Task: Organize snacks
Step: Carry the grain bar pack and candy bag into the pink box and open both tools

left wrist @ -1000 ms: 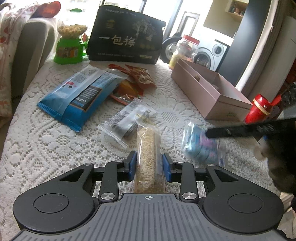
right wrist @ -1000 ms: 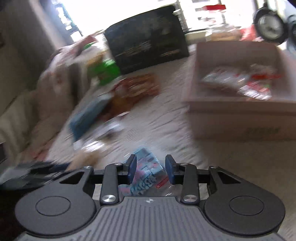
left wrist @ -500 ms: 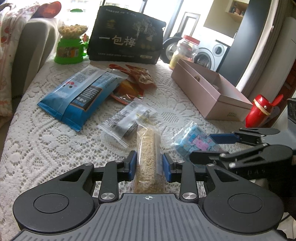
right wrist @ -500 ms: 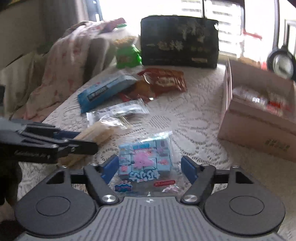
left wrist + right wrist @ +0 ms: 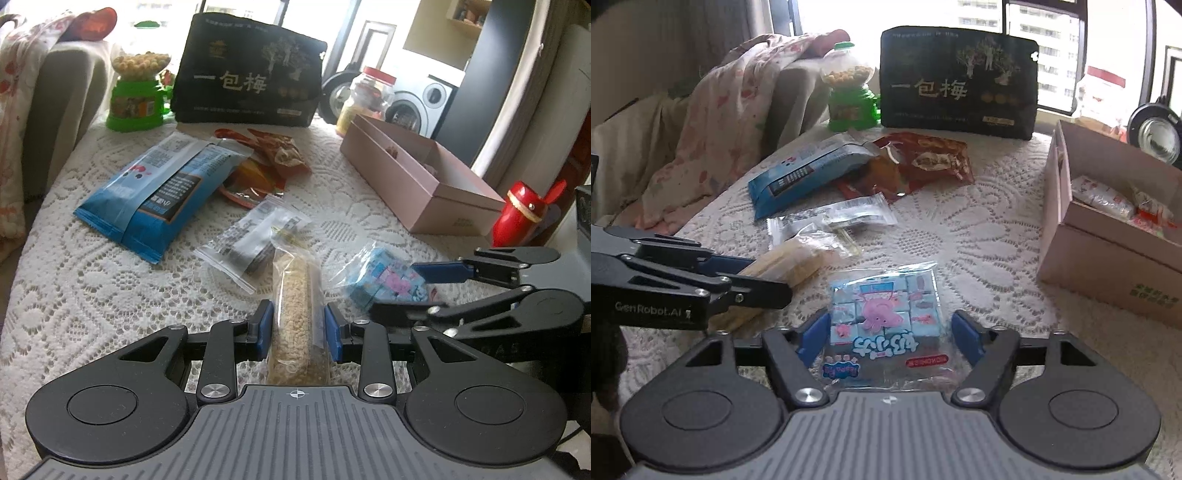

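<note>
Currently we hold both grippers low over the lace tablecloth point(image 5: 92, 280), each lined up on its own packet so two snacks can go at once.

Left gripper point(image 5: 296, 328): its blue pads point(image 5: 263, 329) sit against the sides of the long clear packet of crumbly sticks point(image 5: 295, 306), which lies flat on the cloth and runs lengthwise between them. We read this as clenched on the packet; it is not yet lifted.

Right gripper point(image 5: 889, 338): jaws have just been closing around the blue candy bag point(image 5: 886, 314), which lies between them on the cloth. A gap shows on both sides, so the pads do not press yet; we log it as released.

The pink box point(image 5: 1108, 266) stands to the right, open-topped, with wrapped snacks already inside, so we judge it the destination. Loose items left near the middle: blue pouch point(image 5: 147, 199), red packets point(image 5: 273, 158), a clear-and-silver packet point(image 5: 251, 236). The large black bag point(image 5: 247, 74) and green dispenser point(image 5: 136, 99) stand upright at the far edge.

Risk, as judgement: the candy bag's slack film may slip unless the jaws close on the block itself.
</note>
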A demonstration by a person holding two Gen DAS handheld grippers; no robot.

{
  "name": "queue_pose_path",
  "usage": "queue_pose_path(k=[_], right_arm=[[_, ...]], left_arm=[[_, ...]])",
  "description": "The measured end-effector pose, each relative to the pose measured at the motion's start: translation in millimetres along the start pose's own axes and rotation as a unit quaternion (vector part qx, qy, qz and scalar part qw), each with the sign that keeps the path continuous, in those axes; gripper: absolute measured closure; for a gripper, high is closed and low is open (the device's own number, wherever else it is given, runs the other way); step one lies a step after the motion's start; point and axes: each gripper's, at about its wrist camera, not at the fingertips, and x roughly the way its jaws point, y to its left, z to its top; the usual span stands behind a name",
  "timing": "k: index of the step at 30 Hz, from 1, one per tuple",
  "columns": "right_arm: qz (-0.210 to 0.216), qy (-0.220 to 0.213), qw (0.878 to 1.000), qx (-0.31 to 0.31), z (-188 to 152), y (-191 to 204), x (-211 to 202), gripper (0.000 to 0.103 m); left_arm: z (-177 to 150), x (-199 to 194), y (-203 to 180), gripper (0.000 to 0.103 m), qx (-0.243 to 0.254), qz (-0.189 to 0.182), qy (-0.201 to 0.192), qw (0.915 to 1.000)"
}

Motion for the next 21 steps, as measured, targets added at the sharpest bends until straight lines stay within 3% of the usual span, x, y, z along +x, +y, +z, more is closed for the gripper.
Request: queue_pose_path(k=[6,14,21], right_arm=[[-0.021,-0.034,0.999,-0.010,-14,-10,-48,0.044],[-0.072,-0.049,0.996,0.035,-34,-52,-104,0.044],[-0.100,-0.083,0.989,0.072,-32,-84,-130,0.044]], left_arm=[[-1,-5,-7,0.070,-0.018,-0.006,0.004,0.9998],[-3,-13,-77,0.070,0.047,-0.095,-0.005,0.9943],[44,4,-116,0.070,0.037,-0.157,-0.021,0.9867]])
